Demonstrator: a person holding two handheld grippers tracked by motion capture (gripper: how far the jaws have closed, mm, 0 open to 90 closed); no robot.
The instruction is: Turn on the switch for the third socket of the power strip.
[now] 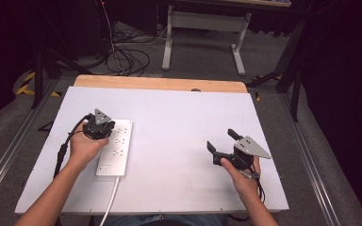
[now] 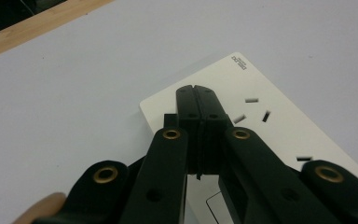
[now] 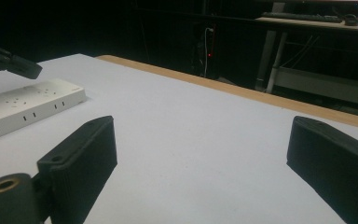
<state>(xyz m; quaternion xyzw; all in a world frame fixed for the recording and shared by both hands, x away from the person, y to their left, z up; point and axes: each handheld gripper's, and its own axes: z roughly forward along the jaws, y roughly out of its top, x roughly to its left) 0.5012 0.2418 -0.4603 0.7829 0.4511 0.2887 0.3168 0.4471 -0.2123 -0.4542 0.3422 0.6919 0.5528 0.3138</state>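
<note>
A white power strip (image 1: 115,148) lies flat on the left half of the white table top (image 1: 179,117), its white cord (image 1: 111,197) running off toward the near edge. My left gripper (image 1: 102,126) is over the strip's far end, jaws shut together with nothing between them. In the left gripper view its closed tips (image 2: 196,91) sit above the strip's (image 2: 270,135) corner, beside the first socket slots; contact cannot be told. My right gripper (image 1: 220,139) rests at the right of the table, jaws wide open and empty (image 3: 200,144). It looks across at the strip (image 3: 23,109) and the left gripper (image 3: 25,69).
A wooden strip (image 1: 160,83) borders the table's far edge. Beyond it stand a desk frame (image 1: 202,33) and loose cables (image 1: 127,59) on the floor. Bare white surface lies between the two grippers.
</note>
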